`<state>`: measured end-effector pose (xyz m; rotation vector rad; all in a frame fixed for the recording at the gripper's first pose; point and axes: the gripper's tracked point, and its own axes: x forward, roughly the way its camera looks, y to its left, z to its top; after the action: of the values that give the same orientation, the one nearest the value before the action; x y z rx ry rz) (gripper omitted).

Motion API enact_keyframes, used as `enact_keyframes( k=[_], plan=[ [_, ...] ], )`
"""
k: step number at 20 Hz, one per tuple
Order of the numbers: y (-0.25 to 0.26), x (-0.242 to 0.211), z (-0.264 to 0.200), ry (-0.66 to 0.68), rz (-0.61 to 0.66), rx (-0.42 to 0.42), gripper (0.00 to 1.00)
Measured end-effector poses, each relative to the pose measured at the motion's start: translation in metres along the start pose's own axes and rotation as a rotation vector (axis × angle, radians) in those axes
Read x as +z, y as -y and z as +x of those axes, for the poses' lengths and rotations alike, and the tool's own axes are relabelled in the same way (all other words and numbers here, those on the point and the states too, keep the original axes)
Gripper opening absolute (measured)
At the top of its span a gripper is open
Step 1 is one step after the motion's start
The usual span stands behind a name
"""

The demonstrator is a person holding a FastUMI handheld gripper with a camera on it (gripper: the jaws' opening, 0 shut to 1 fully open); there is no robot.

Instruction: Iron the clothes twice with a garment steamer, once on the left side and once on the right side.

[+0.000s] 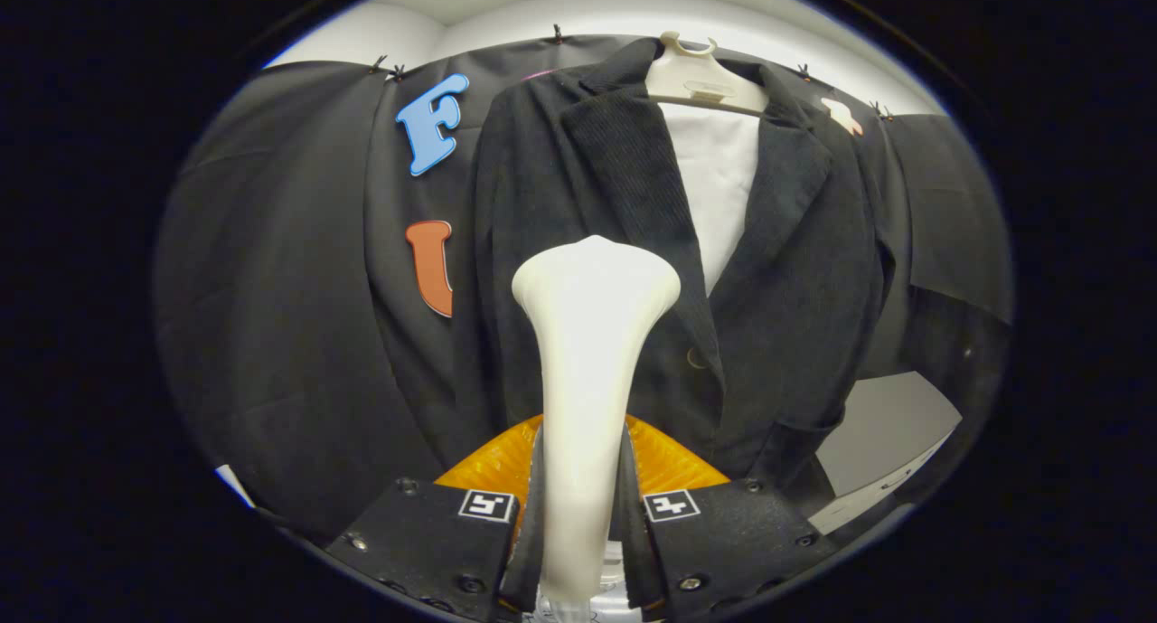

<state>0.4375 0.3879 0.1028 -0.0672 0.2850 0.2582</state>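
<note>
One gripper (583, 523): its fingers are closed on the neck of one white garment steamer (589, 361), which rises between them, its flared head just before the garment. One dark corduroy jacket (624, 243) hangs beyond on one pale hanger (700, 76), open at the front over a white panel (719, 180); the steamer head covers its left front. One button (696, 358) shows right of the head. Black cloth wall (271, 316) behind, with room left. One pale tabletop (890, 442) lies near right, below the jacket's hem.
</note>
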Motion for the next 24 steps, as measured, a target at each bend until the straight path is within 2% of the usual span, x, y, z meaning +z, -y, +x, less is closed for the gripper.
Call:
enact_keyframes(
  k=[10, 20, 24],
  plan=[
    [0.001, -0.049, 0.009, -0.060, -0.001, -0.018, 0.39],
    [0.009, -0.116, 0.020, -0.151, 0.007, -0.023, 0.38],
    [0.005, -0.128, 0.032, -0.171, -0.005, -0.027, 0.39]
  ],
)
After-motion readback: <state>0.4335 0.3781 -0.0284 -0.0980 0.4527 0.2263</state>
